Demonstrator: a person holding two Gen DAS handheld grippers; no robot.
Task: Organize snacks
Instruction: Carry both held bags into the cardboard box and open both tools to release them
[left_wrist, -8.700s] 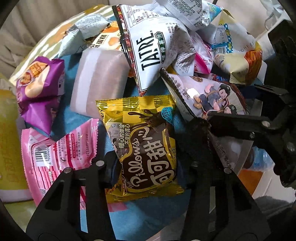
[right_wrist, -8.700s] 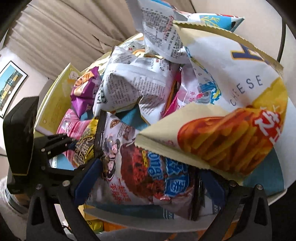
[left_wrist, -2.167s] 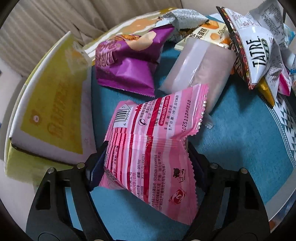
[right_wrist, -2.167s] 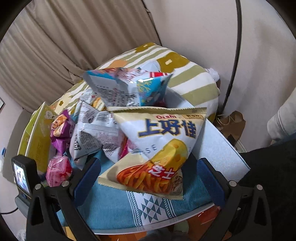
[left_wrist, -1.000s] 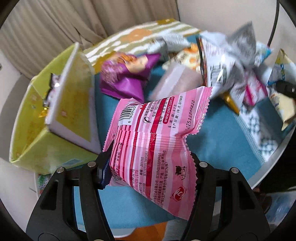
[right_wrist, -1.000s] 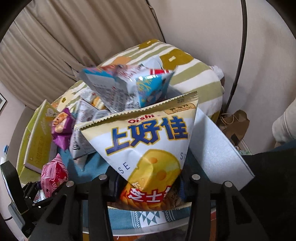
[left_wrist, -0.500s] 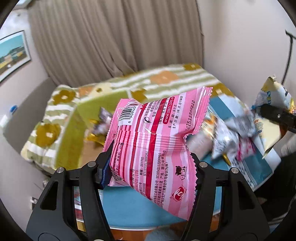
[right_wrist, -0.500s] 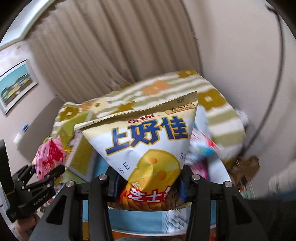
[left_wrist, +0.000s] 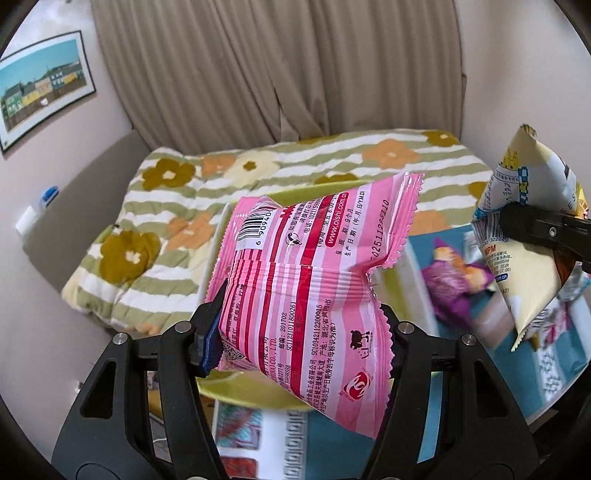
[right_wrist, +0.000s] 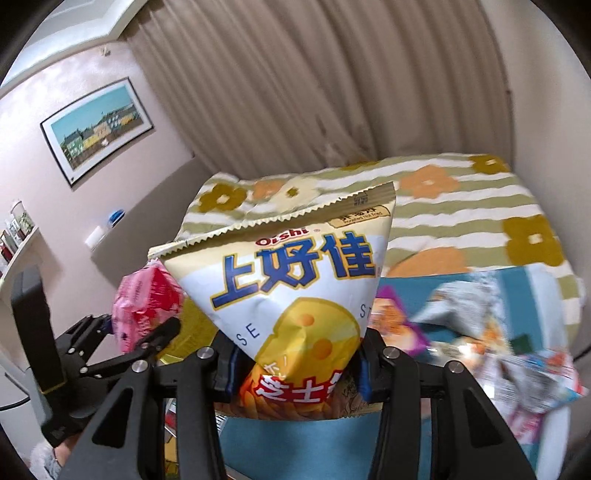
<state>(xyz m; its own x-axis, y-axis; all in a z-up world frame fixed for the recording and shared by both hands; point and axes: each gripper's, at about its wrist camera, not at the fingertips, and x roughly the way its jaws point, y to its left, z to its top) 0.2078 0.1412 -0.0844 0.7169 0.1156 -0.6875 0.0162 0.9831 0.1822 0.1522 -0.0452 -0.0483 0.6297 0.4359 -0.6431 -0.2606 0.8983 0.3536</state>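
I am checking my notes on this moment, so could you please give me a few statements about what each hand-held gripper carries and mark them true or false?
1. The left hand-held gripper is shut on a pink snack bag. True.
2. The right hand-held gripper is empty. False: it is shut on a cheese snack bag.
3. The pink bag shows its barcode side in the left wrist view. True.
4. A purple snack bag is held by a gripper. False: it lies on the blue cloth.

You've lifted both claws off the surface: the pink packet (left_wrist: 310, 295) and cheese snack bag (right_wrist: 295, 306) now hang above it.
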